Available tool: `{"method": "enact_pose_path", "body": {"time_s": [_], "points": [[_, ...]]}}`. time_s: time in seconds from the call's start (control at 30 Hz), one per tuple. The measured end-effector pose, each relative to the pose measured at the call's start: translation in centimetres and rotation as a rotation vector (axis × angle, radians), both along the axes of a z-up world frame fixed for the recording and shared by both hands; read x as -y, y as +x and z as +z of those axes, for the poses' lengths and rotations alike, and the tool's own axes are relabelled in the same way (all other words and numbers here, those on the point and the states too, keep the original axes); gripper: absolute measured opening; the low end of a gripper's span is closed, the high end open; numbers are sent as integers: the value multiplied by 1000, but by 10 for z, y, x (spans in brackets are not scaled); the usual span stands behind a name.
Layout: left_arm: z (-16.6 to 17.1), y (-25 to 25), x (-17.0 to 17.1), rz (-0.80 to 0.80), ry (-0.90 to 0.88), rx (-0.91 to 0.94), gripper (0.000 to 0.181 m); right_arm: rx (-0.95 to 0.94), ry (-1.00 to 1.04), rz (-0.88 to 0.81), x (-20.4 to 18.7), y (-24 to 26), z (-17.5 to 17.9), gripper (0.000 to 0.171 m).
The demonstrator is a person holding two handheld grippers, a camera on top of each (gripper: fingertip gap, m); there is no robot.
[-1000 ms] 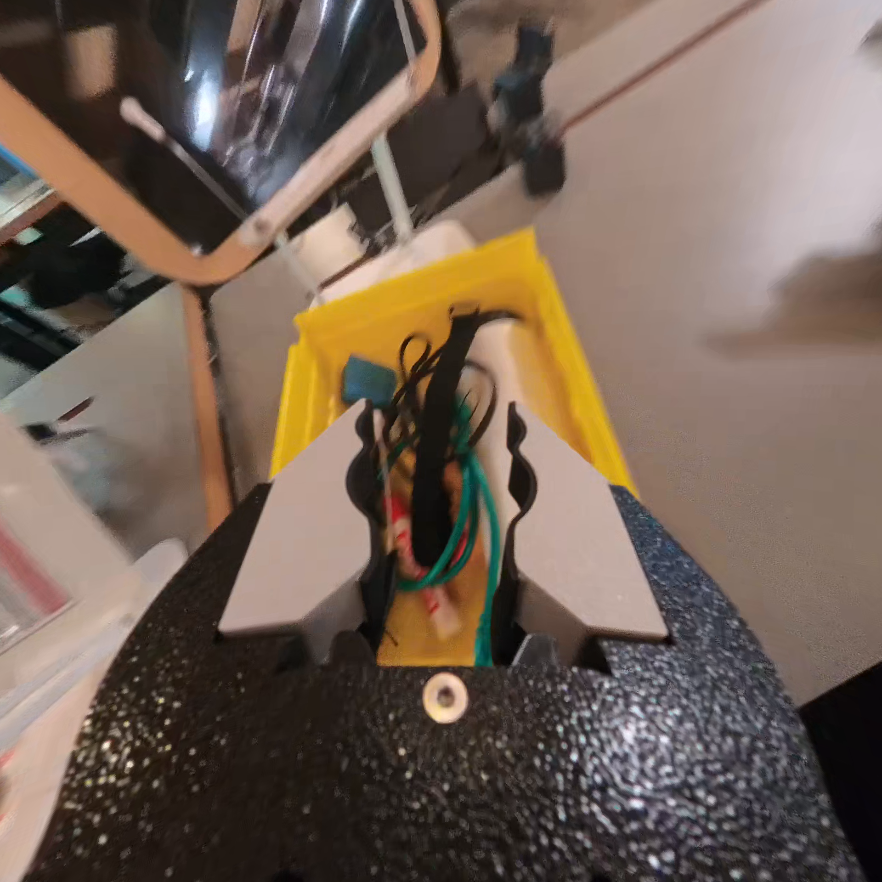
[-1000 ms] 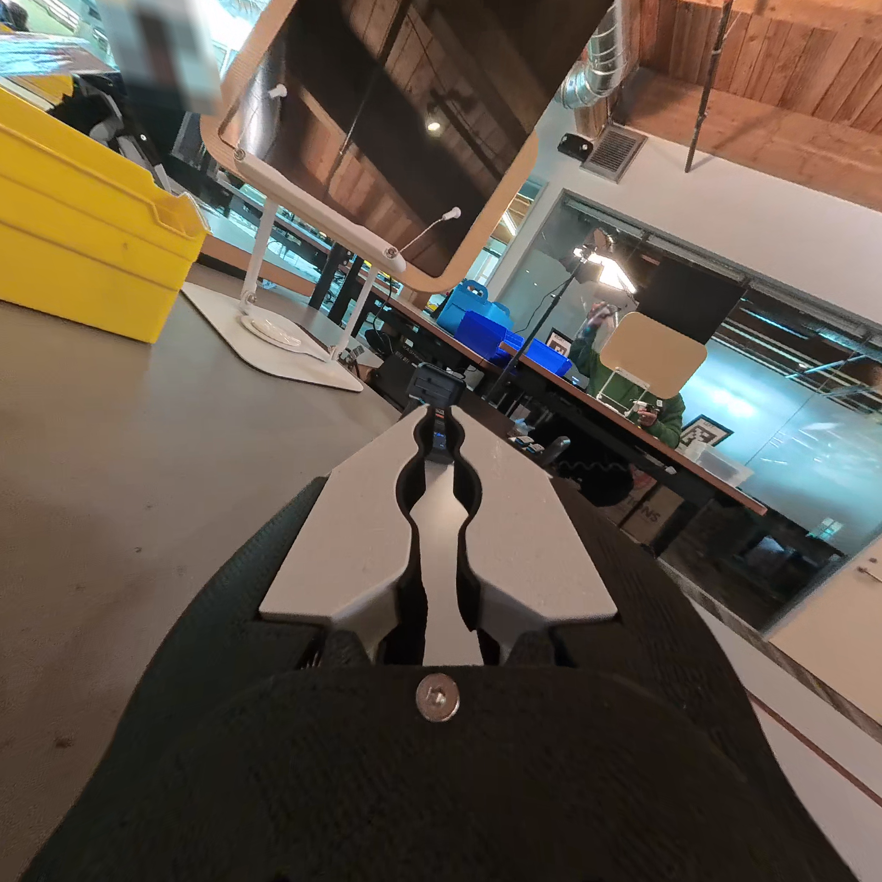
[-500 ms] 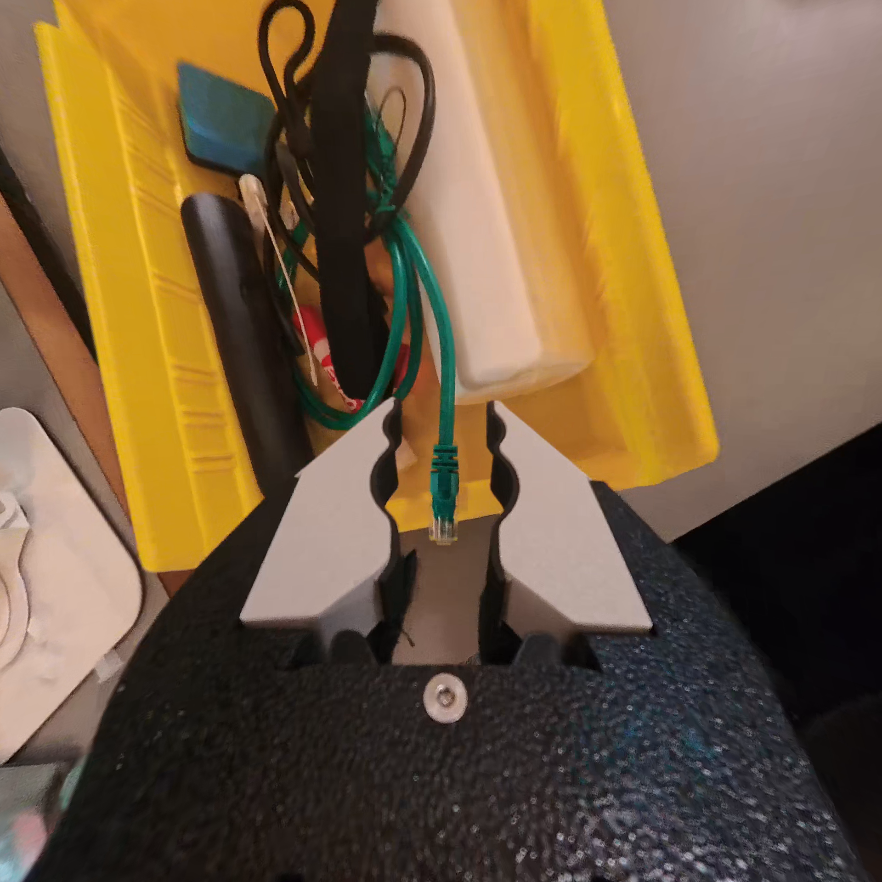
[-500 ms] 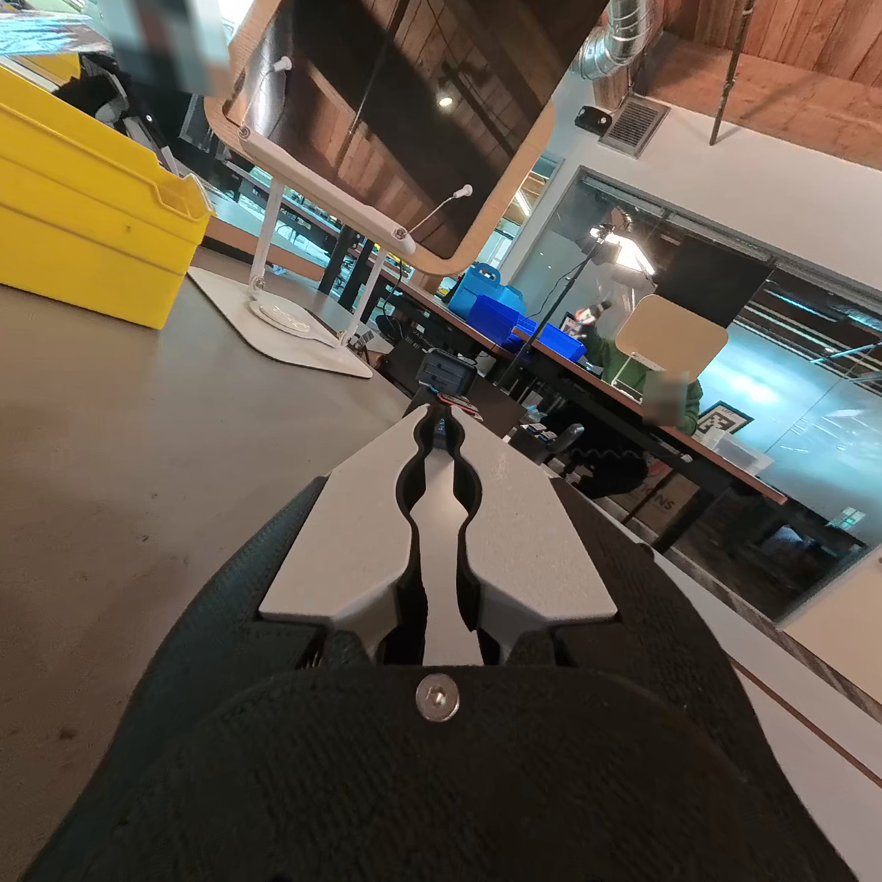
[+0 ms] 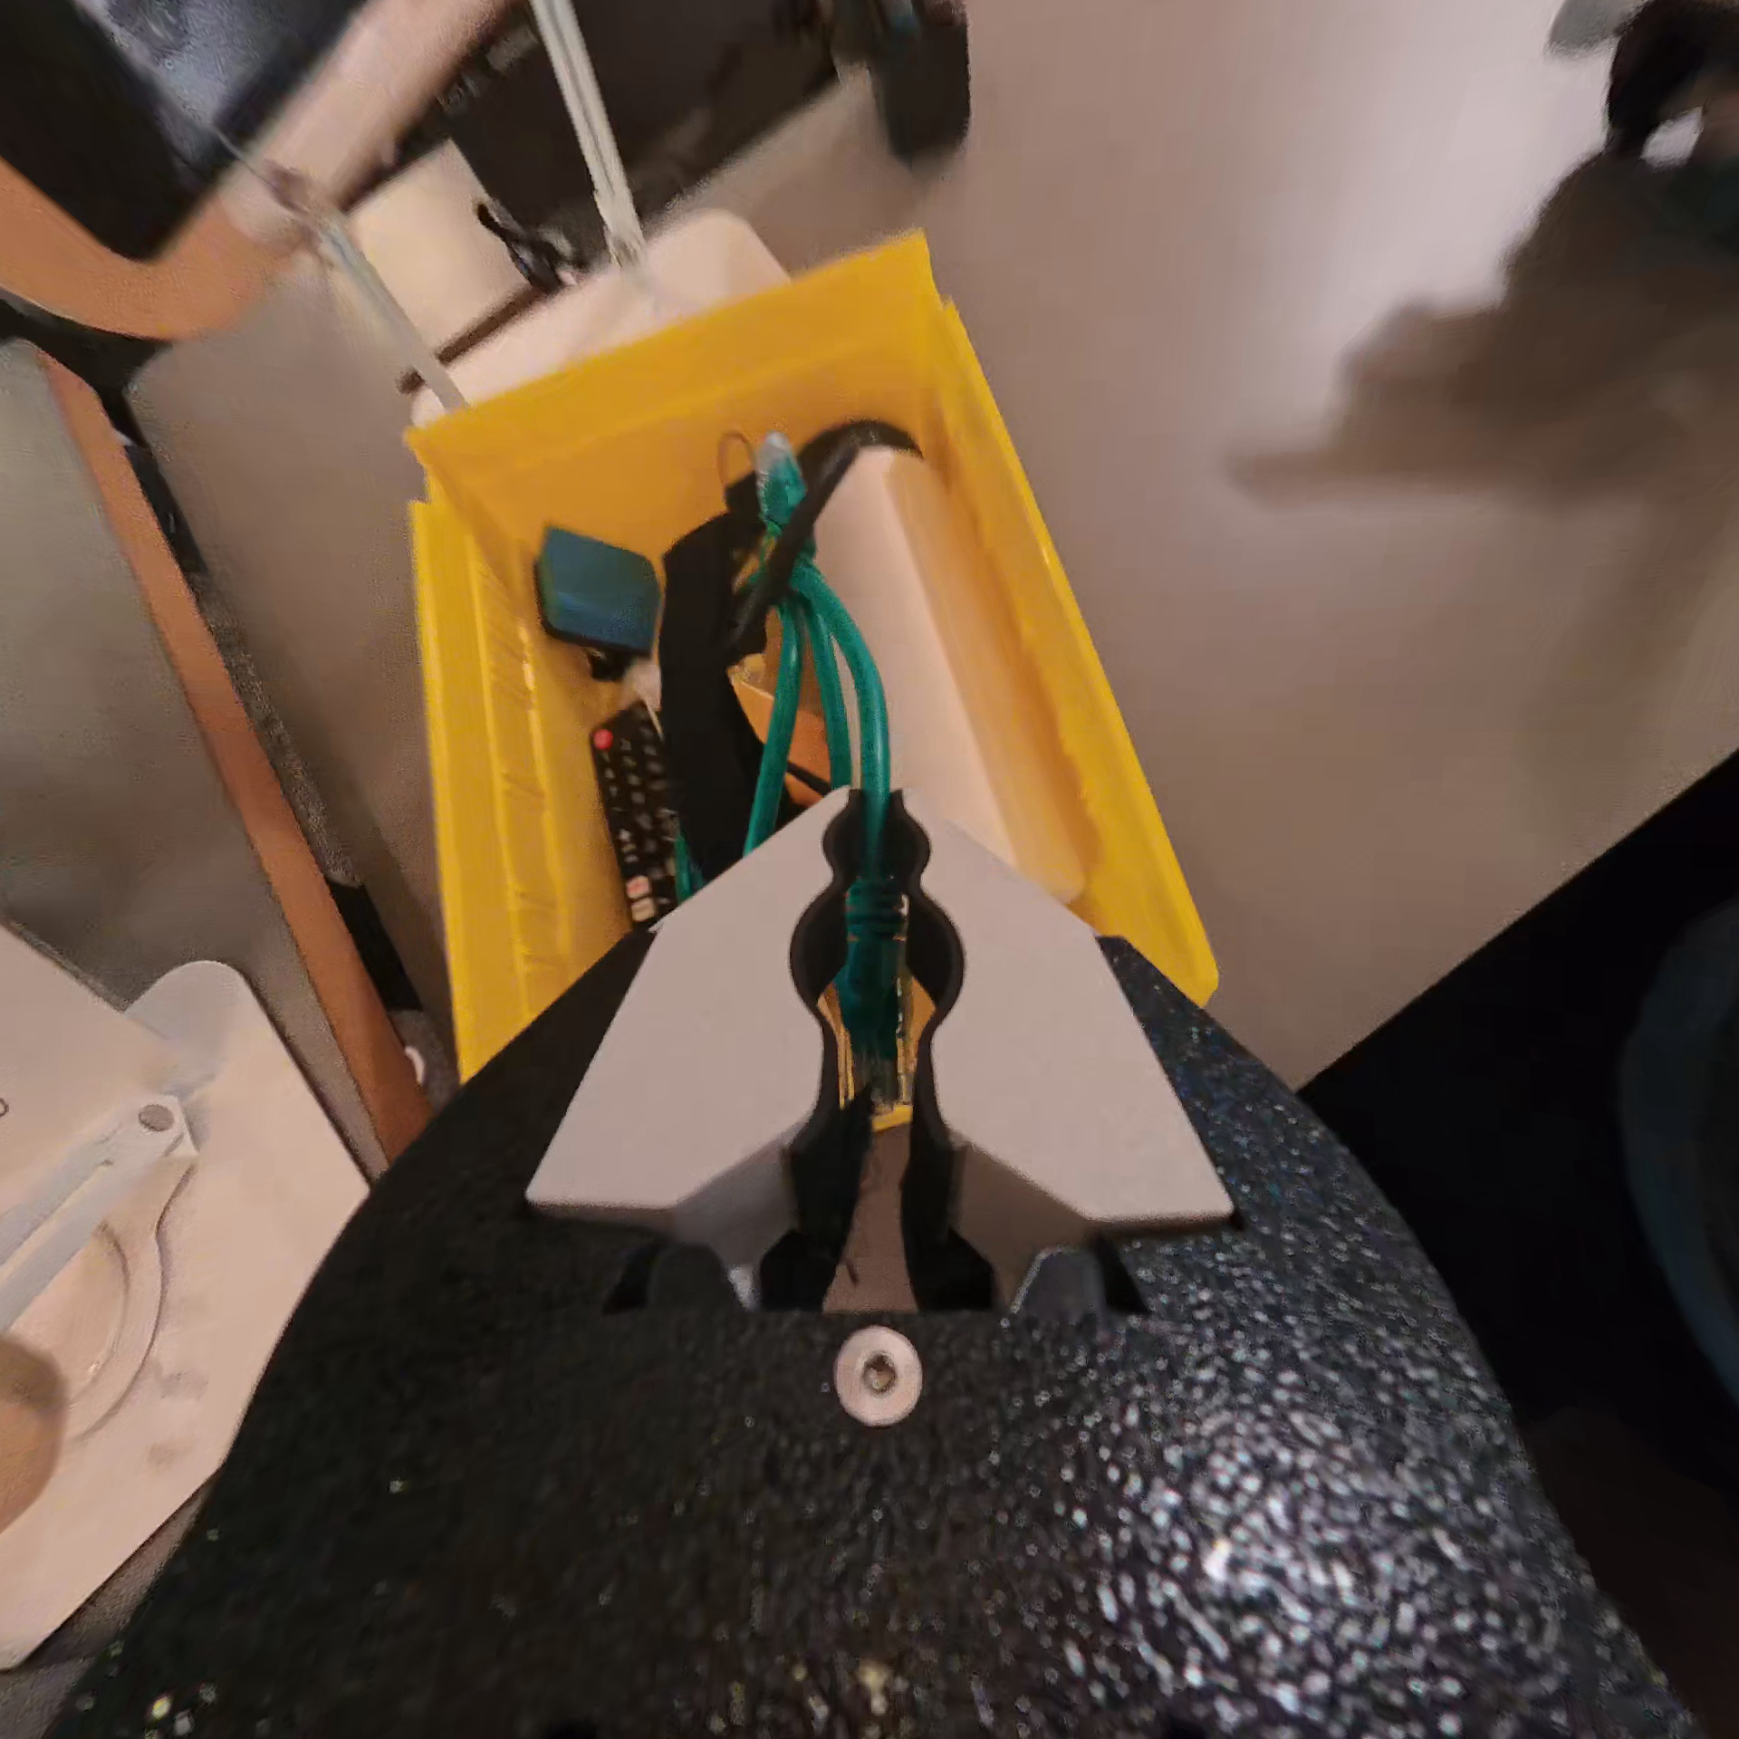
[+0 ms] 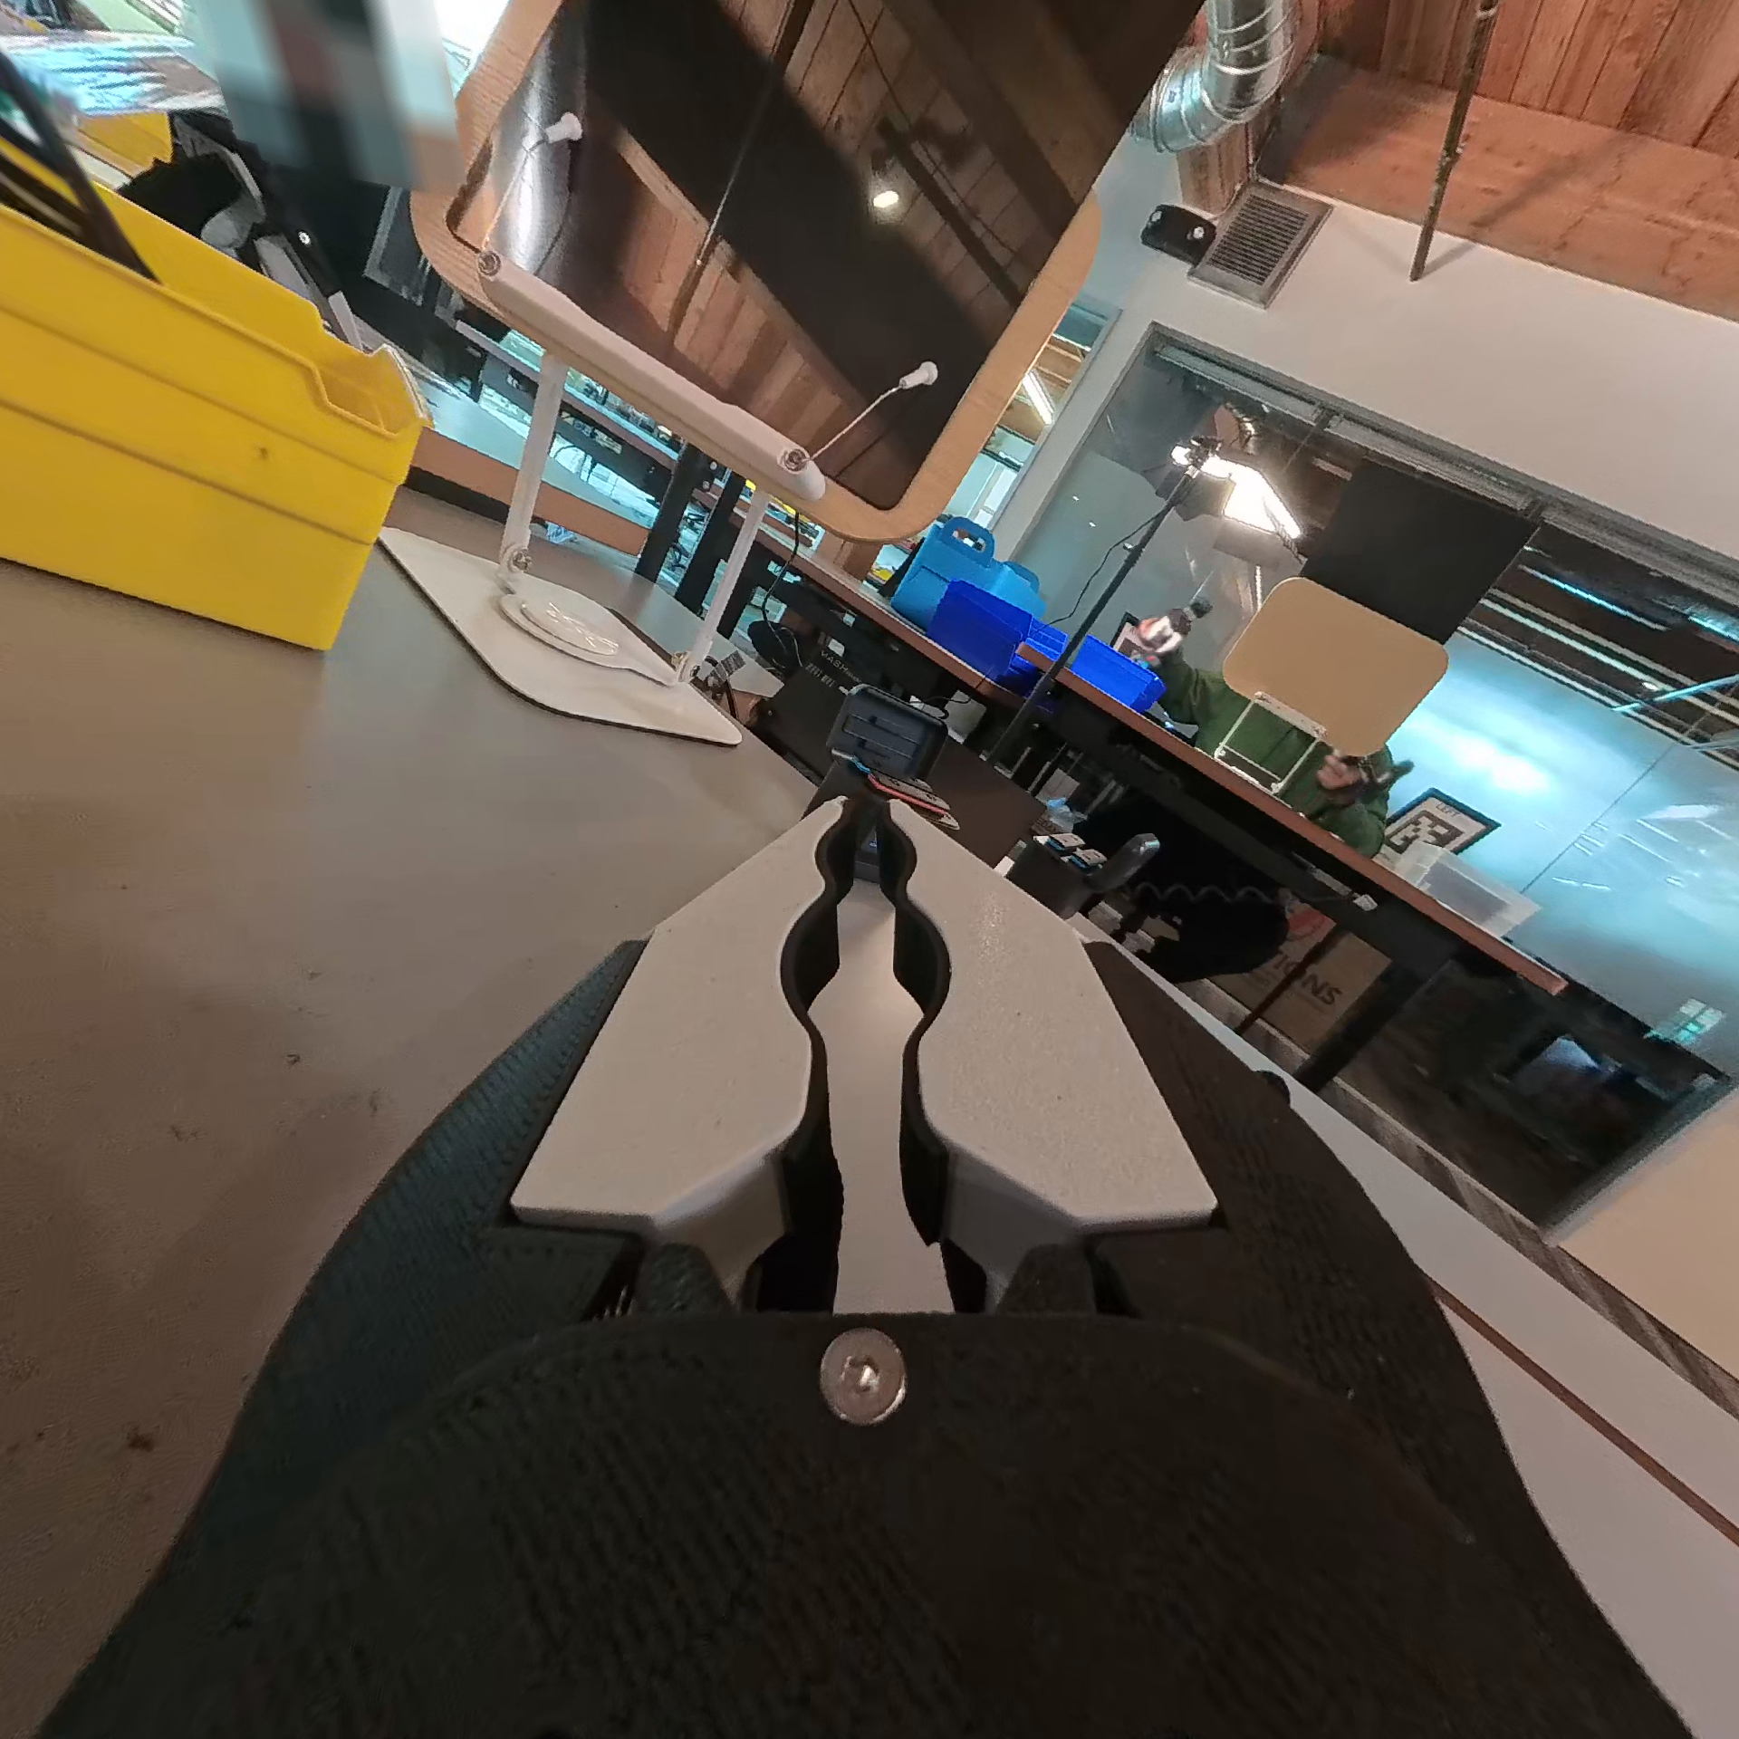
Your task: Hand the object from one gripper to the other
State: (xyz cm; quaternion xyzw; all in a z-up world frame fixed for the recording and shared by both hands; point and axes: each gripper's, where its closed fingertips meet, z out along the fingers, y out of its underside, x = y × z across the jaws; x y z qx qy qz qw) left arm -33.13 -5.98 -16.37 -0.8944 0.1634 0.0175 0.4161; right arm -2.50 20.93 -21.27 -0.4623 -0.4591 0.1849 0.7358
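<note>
green cable [image 5: 828, 659]: a bundled network cable, its loops hanging above the yellow bin [image 5: 480, 753]; one plug end lies between the fingers of the left gripper [image 5: 873, 828], the other plug sticks up at the far end of the bundle.
left gripper: fingers closed on the cable just above its plug, the tips nearly together around it.
yellow bin: sits on the grey tabletop [image 5: 1317, 659], just beyond the left gripper; also seen from the side in the right wrist view [image 6: 188, 470].
bin contents: a black remote control [image 5: 635, 809] at the left, a blue pad [image 5: 598, 593] farther back, a black strap [image 5: 696, 678] beside the cable, a cream-coloured block [image 5: 932, 678] along the right wall.
right gripper [image 6: 864, 828]: low over the tabletop, well apart from the bin; fingers almost together with a narrow gap, nothing held.
white stand [image 6: 602, 649]: its flat base rests on the tabletop just beyond the bin and carries a tilted panel with a wooden rim.
background: blue bins on a far desk, where a person in green sits.
</note>
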Motion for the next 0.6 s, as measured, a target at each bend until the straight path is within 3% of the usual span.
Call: {"method": "enact_pose_path", "body": {"time_s": [0.03, 0.23, 0.6], "points": [[11, -4, 0, 16, 34, 20, 3, 1, -1, 1, 0, 0, 0, 2], [72, -28, -4, 164, 280, 107, 2, 3, -2, 2, 0, -1, 0, 2], [141, -39, -2, 199, 653, 217, 2, 9, 1, 4, 1, -1, -1, 2]]}}
